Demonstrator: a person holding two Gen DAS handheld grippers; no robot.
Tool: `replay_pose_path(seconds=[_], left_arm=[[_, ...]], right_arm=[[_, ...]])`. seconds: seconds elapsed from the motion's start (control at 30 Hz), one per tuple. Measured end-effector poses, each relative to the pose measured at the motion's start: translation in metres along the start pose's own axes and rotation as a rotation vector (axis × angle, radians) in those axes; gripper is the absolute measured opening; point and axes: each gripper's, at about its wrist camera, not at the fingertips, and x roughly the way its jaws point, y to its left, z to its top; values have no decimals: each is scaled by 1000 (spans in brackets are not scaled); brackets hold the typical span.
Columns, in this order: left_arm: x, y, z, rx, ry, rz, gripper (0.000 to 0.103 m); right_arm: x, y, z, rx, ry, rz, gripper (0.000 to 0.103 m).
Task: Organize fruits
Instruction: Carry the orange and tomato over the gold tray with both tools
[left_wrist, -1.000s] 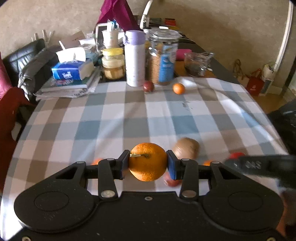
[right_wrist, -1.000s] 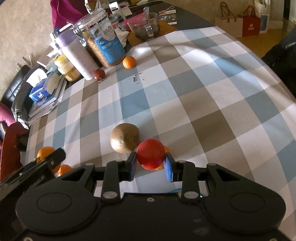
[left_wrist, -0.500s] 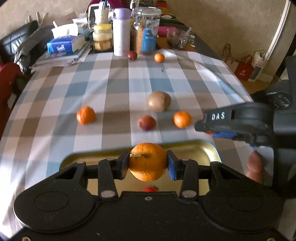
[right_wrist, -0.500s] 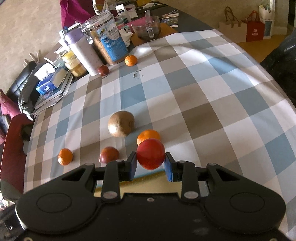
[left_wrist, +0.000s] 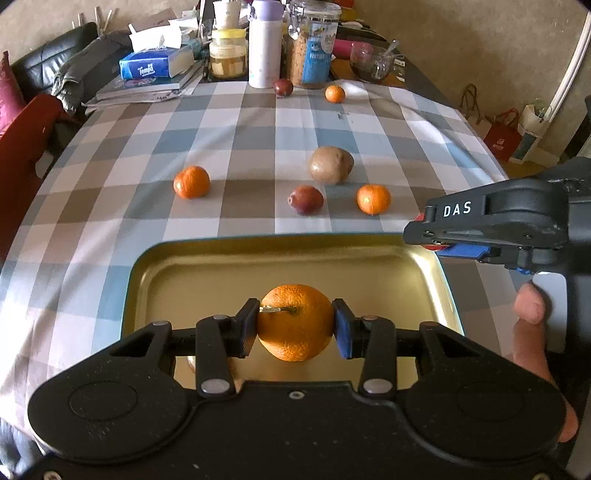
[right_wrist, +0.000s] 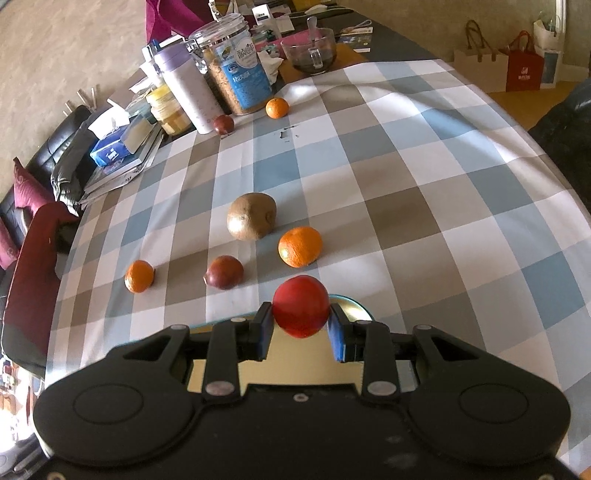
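The orange (left_wrist: 294, 322), firm, round and likely to roll, sits pinched at its widest part by the left gripper (left_wrist: 295, 328) above the gold tray (left_wrist: 155, 266). The right gripper (right_wrist: 300, 326) pinches a smooth red fruit (right_wrist: 301, 305) over the tray's far rim.

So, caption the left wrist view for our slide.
Left tool holds an orange above the gold tray.

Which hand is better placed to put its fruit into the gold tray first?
Left, probably. The left tool holds its orange over the middle of the gold tray. The right tool with its red fruit is only at the tray's far corner.
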Motion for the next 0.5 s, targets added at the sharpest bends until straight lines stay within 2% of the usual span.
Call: replay_pose_path(seconds=[0.27,0.5], left_arm=[[4,9,-10,-26,19,3,50],[4,37,-8,-79,26,-1,50]], right_arm=[[-10,-6,-14,-13,15,28,33],[-24,-15,-31,-5,25,40,33]])
